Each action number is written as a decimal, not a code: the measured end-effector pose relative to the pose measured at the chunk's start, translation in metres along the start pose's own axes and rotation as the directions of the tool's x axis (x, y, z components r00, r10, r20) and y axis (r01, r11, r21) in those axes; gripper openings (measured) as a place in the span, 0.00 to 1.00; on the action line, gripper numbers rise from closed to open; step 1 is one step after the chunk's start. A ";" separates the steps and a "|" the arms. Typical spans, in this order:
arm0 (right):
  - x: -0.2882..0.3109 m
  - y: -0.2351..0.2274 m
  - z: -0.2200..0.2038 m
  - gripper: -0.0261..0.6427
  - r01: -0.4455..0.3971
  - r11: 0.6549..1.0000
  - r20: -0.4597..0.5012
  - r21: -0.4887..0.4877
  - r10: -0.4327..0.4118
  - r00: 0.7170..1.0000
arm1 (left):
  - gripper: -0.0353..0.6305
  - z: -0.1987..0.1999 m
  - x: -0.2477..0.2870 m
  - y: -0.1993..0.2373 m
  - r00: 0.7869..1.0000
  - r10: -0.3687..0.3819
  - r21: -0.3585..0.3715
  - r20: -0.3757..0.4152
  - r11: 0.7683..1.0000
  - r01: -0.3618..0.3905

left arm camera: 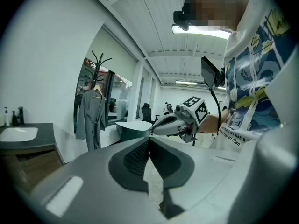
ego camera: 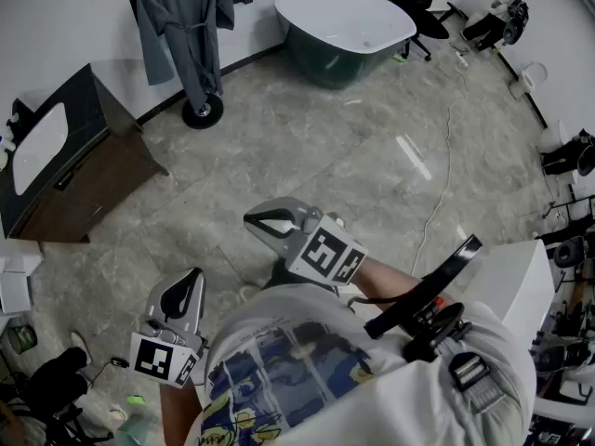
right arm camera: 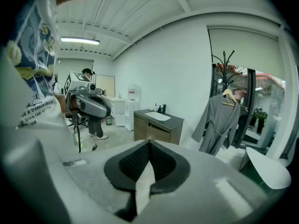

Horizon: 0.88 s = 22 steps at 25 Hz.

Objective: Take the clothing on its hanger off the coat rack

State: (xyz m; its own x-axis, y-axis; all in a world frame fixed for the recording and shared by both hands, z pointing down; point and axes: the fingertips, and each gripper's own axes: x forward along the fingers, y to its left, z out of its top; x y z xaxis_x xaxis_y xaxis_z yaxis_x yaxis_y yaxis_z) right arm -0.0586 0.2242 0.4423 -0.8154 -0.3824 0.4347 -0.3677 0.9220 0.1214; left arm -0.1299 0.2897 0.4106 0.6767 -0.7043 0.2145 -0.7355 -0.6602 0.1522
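grey robe [ego camera: 184, 26] hangs on coat rack [ego camera: 202, 111]; left hand-held gripper [ego camera: 189, 284] and right hand-held gripper [ego camera: 263, 222] both closed, empty.

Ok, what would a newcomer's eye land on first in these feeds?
The grey robe, hanging on the coat rack by the far wall, untouched. Right of it stands a white bathtub. The left gripper and right gripper are shut and empty, near the person's chest.

top of the robe [ego camera: 183, 21] cropped by the head view's upper edge, coat rack [ego camera: 202, 111] down to just its base there, tub [right arm camera: 267, 168] clipped in the right gripper view
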 end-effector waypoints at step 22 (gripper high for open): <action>0.015 0.001 -0.006 0.11 -0.062 0.996 -0.023 0.058 0.064 0.998 | 0.08 -0.018 0.021 0.025 1.000 -0.008 -0.041 -0.021 0.999 0.007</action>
State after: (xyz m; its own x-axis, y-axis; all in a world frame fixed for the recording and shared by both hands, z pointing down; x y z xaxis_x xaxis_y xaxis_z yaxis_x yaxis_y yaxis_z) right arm -0.0684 0.2201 0.4543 -0.8267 -0.3216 0.4617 -0.3415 0.9389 0.0425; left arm -0.1353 0.2632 0.4366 0.6814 -0.6936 0.2336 -0.7317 -0.6537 0.1934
